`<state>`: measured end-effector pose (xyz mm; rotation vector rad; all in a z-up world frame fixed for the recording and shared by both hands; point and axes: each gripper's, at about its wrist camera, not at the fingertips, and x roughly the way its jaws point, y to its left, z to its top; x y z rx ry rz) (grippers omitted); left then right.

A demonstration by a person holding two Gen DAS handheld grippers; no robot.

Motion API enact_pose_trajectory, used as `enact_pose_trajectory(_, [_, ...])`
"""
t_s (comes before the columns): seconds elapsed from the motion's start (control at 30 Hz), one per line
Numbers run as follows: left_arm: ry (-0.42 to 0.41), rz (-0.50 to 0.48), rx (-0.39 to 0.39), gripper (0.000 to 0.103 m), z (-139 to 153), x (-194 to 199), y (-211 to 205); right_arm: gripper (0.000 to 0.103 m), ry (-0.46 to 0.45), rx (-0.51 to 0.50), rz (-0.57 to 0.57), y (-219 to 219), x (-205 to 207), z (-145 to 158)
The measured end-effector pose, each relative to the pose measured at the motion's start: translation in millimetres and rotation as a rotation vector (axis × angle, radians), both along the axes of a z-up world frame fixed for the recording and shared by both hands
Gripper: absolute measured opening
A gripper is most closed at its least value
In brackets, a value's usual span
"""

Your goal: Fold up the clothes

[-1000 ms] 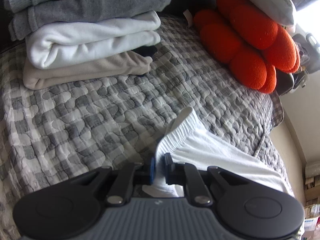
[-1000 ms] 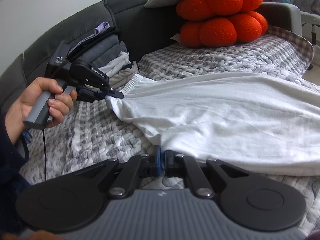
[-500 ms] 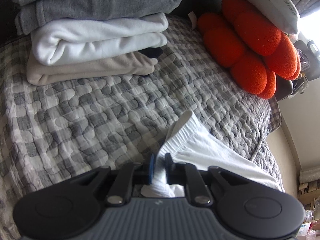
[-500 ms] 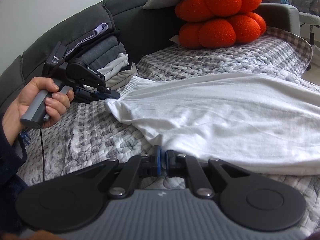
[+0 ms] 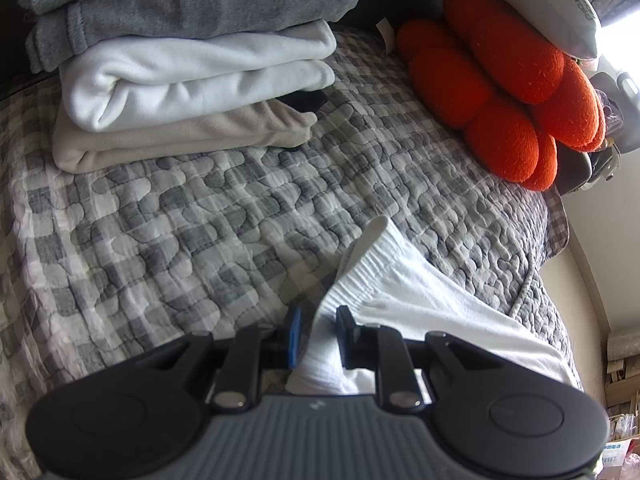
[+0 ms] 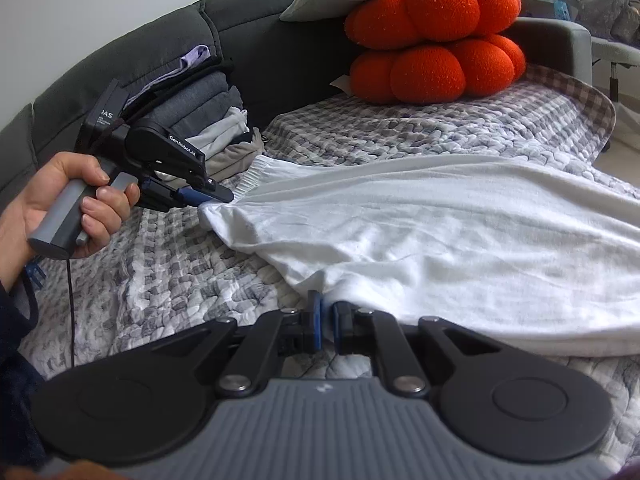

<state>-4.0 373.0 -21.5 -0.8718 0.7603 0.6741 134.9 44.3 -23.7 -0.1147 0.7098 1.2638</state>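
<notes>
With the white garment (image 6: 440, 232) spread flat on the checked quilt (image 5: 180, 232), the left gripper (image 5: 316, 330) has just been easing open with the waistband loose between its jaws, and the right gripper (image 6: 326, 320), at the near edge, looks slightly parted too, so this seems the release after laying out, and the next fold calls for fresh grips.

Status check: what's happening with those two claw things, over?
Left gripper jaws just opening, white garment loose between. Right gripper at its hem, grip unclear. Nothing blocking.
</notes>
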Motion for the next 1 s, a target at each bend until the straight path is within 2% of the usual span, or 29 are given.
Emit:
enact_pose_trajectory(0.17, [0.002,-0.007,0.015,0.018,0.6,0.5,-1.5,0.013,-0.011,0.004,-0.021,0.1,-0.5,-0.1])
enact_pose_trajectory(0.33, [-0.007,-0.003,-0.002,0.017,-0.7,-0.2,0.4,0.015,-0.019,0.011,-0.036,-0.3,-0.8,1.1])
enact_pose_trajectory(0.47, [-0.006,-0.001,-0.005,0.017,-1.7,-0.7,0.5,0.032,-0.025,0.019,-0.046,-1.1,-0.8,2.4])
enact_pose_trajectory(0.77, [0.002,0.005,-0.016,0.025,-4.0,-0.8,2.3,0.032,-0.042,0.017,-0.043,-0.4,-4.1,4.3])
enact_pose_trajectory(0.83, [0.003,-0.002,-0.005,0.024,-3.6,0.0,1.3,0.026,-0.051,0.008,-0.046,1.0,-5.8,3.6])
enact_pose_trajectory(0.87, [0.004,-0.007,0.003,0.023,-3.4,0.5,0.7,0.012,-0.057,-0.001,-0.051,1.9,-6.7,3.3])
enact_pose_trajectory(0.9, [0.004,-0.012,0.008,0.019,-3.5,1.2,0.3,0.007,-0.061,-0.008,-0.055,2.7,-7.6,3.2])
enact_pose_trajectory(1.0, [0.000,-0.018,0.022,0.011,-3.6,2.0,-0.4,0.007,-0.063,-0.004,-0.047,0.6,-9.9,5.4])
